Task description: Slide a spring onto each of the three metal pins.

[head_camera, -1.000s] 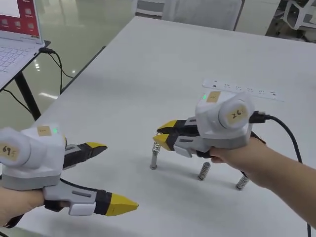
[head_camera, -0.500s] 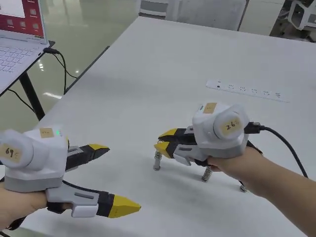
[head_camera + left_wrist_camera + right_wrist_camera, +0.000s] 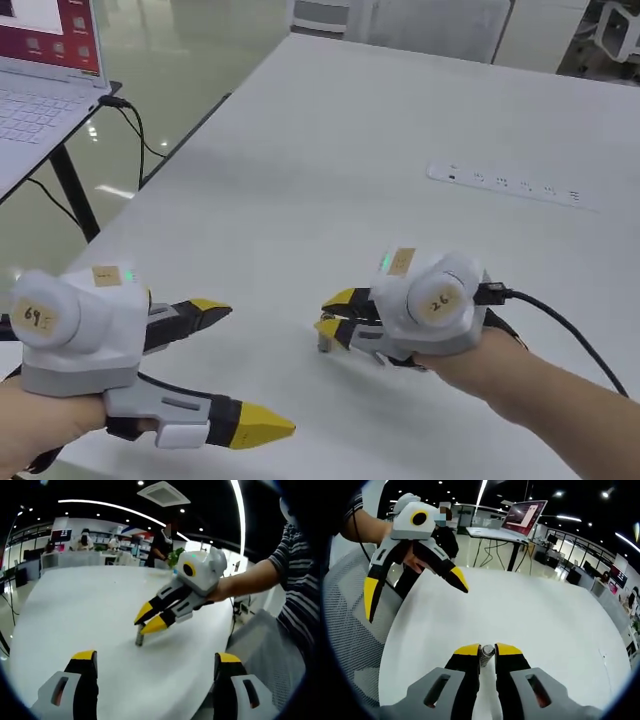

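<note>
Right tongs (image 3: 488,650) nipped on a spring (image 3: 487,653) atop its pin, on the white table (image 3: 350,130).

The right gripper view looks straight down on it: coil top wedged between the two yellow tips, which are nearly closed and press on either side. From the left gripper view the pin (image 3: 140,640) stands upright on the table just below those tips. In the head view it is a short stub mostly hidden under the tongs. The left tongs (image 3: 250,368) hang well apart, gaping wide, holding nothing. A power strip (image 3: 512,185) lies farther back, and a laptop (image 3: 40,60) sits off to the side.
</note>
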A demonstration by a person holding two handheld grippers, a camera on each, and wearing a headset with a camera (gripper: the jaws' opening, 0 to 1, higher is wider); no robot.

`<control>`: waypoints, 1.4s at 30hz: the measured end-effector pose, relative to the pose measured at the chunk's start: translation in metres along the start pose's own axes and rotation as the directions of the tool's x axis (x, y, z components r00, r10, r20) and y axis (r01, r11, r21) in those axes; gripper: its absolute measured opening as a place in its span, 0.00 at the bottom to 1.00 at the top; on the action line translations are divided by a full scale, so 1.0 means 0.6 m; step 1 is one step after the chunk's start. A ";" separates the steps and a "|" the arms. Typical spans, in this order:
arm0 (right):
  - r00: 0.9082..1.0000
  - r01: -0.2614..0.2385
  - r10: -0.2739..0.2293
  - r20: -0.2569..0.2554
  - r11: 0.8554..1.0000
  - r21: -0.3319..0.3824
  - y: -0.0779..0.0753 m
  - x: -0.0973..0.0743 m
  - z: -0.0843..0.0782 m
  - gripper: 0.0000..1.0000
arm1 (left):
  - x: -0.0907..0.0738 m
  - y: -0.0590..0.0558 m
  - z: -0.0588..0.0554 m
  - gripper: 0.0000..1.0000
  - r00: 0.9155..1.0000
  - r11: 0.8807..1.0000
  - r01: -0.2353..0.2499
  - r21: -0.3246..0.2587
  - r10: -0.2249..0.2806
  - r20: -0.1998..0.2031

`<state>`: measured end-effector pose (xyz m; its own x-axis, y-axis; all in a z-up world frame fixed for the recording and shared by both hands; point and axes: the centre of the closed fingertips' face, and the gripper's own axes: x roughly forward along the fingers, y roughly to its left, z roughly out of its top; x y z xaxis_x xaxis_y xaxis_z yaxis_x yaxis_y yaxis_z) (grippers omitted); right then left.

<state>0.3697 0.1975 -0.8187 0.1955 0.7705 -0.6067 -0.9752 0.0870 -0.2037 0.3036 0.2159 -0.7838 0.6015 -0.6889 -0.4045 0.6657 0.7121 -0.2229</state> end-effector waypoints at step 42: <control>0.975 0.103 -0.151 0.165 0.958 0.269 0.002 -0.163 -0.007 0.51 | 0.031 -0.029 0.080 0.96 0.999 0.993 0.007 0.116 -0.012 0.039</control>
<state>0.3496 0.1193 -0.7628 0.3203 0.8420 -0.4341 -0.9419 0.3320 -0.0510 0.3243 0.1840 -0.7451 0.6101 -0.7021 -0.3672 0.7170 0.6864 -0.1213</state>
